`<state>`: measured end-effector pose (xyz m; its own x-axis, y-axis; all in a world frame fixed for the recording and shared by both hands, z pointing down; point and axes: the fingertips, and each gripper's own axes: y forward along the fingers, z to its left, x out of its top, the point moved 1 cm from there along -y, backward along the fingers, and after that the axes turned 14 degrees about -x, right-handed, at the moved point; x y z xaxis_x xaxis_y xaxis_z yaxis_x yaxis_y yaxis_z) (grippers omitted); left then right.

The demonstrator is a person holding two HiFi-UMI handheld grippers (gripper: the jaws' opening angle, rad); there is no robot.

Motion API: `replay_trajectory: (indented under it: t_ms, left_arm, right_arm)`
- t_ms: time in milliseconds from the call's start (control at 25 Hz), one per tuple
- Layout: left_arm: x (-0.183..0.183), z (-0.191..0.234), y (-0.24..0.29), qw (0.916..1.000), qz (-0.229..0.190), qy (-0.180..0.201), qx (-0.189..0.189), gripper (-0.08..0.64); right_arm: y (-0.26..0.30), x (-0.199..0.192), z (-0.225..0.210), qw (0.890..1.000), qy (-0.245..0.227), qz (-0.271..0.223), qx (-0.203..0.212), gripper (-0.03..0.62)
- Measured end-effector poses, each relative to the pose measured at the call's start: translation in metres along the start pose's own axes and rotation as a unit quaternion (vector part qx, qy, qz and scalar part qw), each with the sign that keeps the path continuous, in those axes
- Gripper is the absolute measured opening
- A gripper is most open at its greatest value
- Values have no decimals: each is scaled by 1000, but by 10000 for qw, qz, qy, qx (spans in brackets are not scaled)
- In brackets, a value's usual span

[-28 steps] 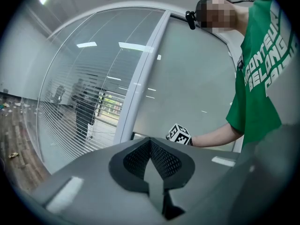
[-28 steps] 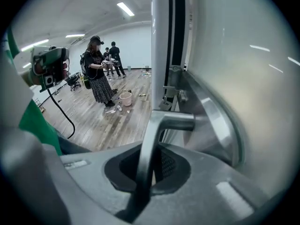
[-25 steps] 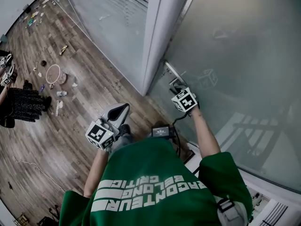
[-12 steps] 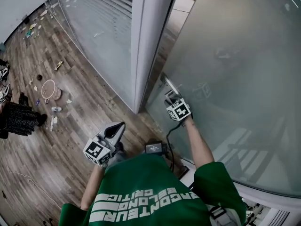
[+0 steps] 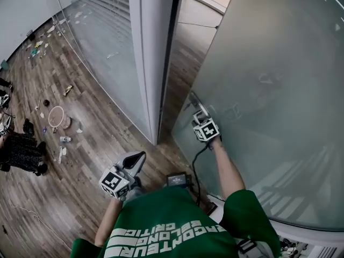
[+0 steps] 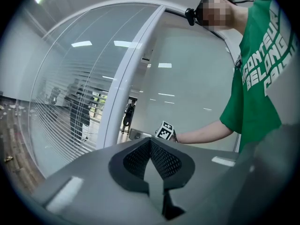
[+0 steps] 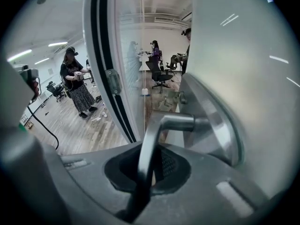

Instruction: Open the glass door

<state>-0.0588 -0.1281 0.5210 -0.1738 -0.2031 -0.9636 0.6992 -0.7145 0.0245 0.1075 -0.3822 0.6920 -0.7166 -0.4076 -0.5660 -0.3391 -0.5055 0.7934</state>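
The frosted glass door (image 5: 269, 90) stands ajar, and a strip of floor shows between its edge and the white door post (image 5: 150, 63). My right gripper (image 5: 198, 112) is shut on the door's metal lever handle (image 5: 193, 101). In the right gripper view the handle (image 7: 154, 135) runs down between the shut jaws of that gripper (image 7: 149, 165). My left gripper (image 5: 138, 156) hangs low beside my body, away from the door. In the left gripper view this gripper (image 6: 151, 158) is shut with nothing in it.
A fixed glass wall with blinds (image 5: 102, 42) runs left of the post. Small litter and a ring (image 5: 56, 116) lie on the wood floor. A person in dark clothes (image 5: 19, 149) is at the left edge. Office chairs (image 7: 161, 76) stand beyond the doorway.
The door has swung further open and the gap beside the post has widened. My right gripper moved with the handle, still shut on it. My left gripper shifted a little with my body.
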Motion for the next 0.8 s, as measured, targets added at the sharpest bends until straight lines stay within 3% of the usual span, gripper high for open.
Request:
replay_trajectory:
  t_ms: [240,640,800]
  left_arm:
    - [2,-6,10,10000,-19,-28,-17,17]
    - [2,-16,76,10000,6,5,-35,17]
    - [-14,-19,100,9999,-21,-55,-82,17]
  right_arm:
    - [0,-2,-31,9994,231,93,-244,-6]
    - [22,-7,-96,9972,578,176,-439,-6]
    - [31,-16,-123,9955,709,254,-572,-6]
